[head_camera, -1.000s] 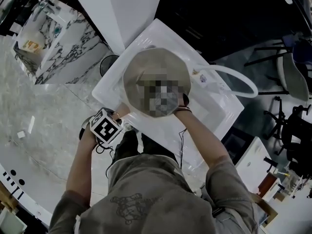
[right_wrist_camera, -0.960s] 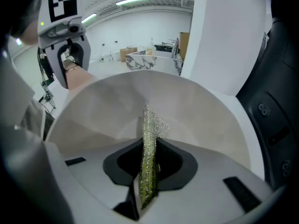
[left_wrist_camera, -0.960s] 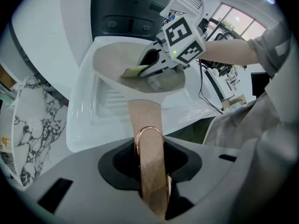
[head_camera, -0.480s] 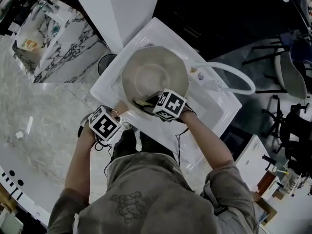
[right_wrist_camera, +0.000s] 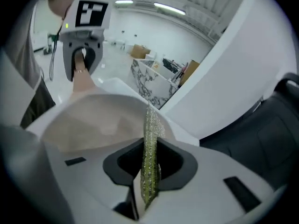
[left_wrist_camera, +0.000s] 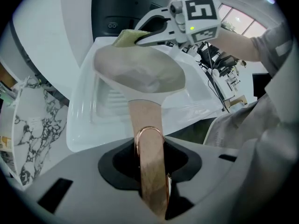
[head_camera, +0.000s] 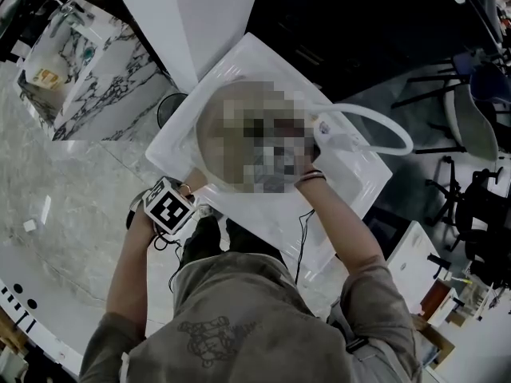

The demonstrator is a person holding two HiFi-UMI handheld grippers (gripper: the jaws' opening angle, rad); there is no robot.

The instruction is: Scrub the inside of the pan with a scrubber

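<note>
A beige pan (left_wrist_camera: 140, 73) is held tilted over the white sink (head_camera: 351, 174). Its tan handle (left_wrist_camera: 148, 125), with a copper ring at the end, sits between the jaws of my left gripper (left_wrist_camera: 152, 171), which is shut on it. The left gripper (head_camera: 169, 207) shows at the sink's near edge in the head view. My right gripper (right_wrist_camera: 148, 171) is shut on a thin yellow-green scrubber (right_wrist_camera: 150, 139). From the left gripper view, the scrubber (left_wrist_camera: 126, 37) sits at the pan's far rim. A blurred patch covers the pan and the right gripper in the head view.
A white hose (head_camera: 383, 126) loops over the sink's right side. A marble-patterned unit (head_camera: 88, 78) stands at the upper left and a white panel (head_camera: 207, 14) behind the sink. Chairs and clutter (head_camera: 479, 206) lie to the right.
The right gripper with the scrubber has lifted from the pan's near side and gone toward the far rim, its wrist rolled. The left gripper and the pan stay put.
</note>
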